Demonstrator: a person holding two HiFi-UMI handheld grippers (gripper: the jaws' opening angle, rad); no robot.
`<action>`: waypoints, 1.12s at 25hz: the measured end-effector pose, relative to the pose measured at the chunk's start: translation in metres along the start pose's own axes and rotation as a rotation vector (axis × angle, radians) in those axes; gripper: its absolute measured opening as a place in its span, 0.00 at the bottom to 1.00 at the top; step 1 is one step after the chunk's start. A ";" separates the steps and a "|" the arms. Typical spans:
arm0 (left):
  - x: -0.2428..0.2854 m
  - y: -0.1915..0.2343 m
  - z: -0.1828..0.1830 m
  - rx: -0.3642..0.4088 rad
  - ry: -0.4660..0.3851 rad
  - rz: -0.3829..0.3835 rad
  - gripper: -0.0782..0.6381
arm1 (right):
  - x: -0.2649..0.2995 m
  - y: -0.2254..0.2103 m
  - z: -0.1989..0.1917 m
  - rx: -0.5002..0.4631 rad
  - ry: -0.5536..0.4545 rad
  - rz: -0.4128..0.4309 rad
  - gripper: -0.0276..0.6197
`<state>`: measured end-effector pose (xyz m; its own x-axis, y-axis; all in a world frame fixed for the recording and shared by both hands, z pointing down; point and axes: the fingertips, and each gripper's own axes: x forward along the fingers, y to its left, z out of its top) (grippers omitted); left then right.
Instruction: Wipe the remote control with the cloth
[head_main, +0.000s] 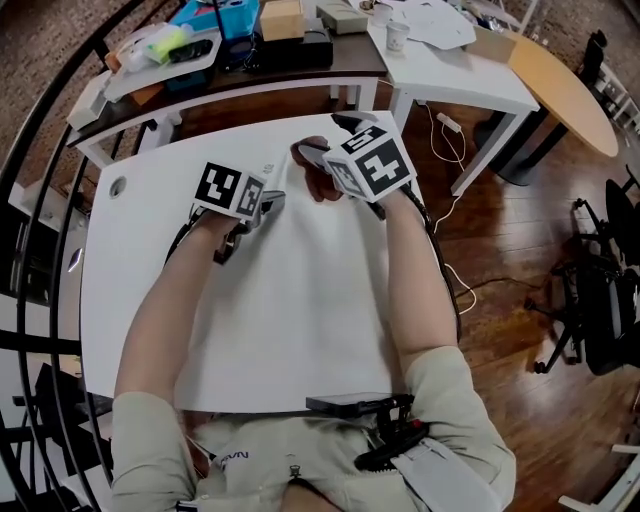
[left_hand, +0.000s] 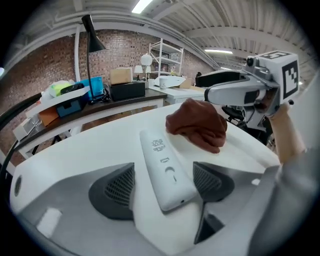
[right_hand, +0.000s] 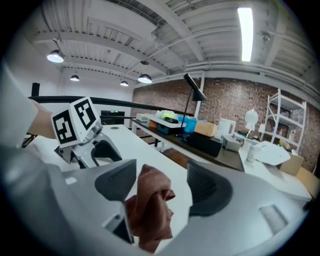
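Left gripper (left_hand: 164, 185) spread astride white remote control (left_hand: 165, 167) — rigid, slick; probably best pinched by long edges. Right gripper (right_hand: 162, 187) spread around limp brown cloth (right_hand: 149, 210).

My count, qty per kind:
- 1 white oblong plastic remote control (left_hand: 165, 167)
- 1 crumpled rust-brown cloth (left_hand: 197, 125)
- 2 grey two-jaw grippers, 1 marker cube ea.: left gripper (left_hand: 165, 185), right gripper (right_hand: 162, 185)
- 1 white rectangular work table (head_main: 300, 310)
- 1 black desk lamp (left_hand: 93, 40)
- 1 white paper cup (head_main: 397, 35)
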<state>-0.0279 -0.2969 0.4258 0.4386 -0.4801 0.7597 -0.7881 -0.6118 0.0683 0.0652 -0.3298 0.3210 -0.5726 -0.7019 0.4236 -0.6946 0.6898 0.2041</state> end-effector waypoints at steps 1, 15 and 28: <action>0.000 0.000 0.001 -0.004 -0.001 0.001 0.64 | 0.001 0.000 -0.002 0.001 0.005 0.007 0.53; -0.005 0.013 0.005 -0.047 -0.094 0.044 0.43 | 0.020 0.012 -0.046 0.021 0.175 0.074 0.53; -0.030 0.024 0.020 -0.076 -0.285 0.055 0.42 | 0.043 0.018 -0.079 0.012 0.268 0.050 0.24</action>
<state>-0.0517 -0.3099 0.3912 0.4899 -0.6750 0.5518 -0.8392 -0.5366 0.0887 0.0622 -0.3338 0.4124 -0.4717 -0.5942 0.6515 -0.6745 0.7191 0.1675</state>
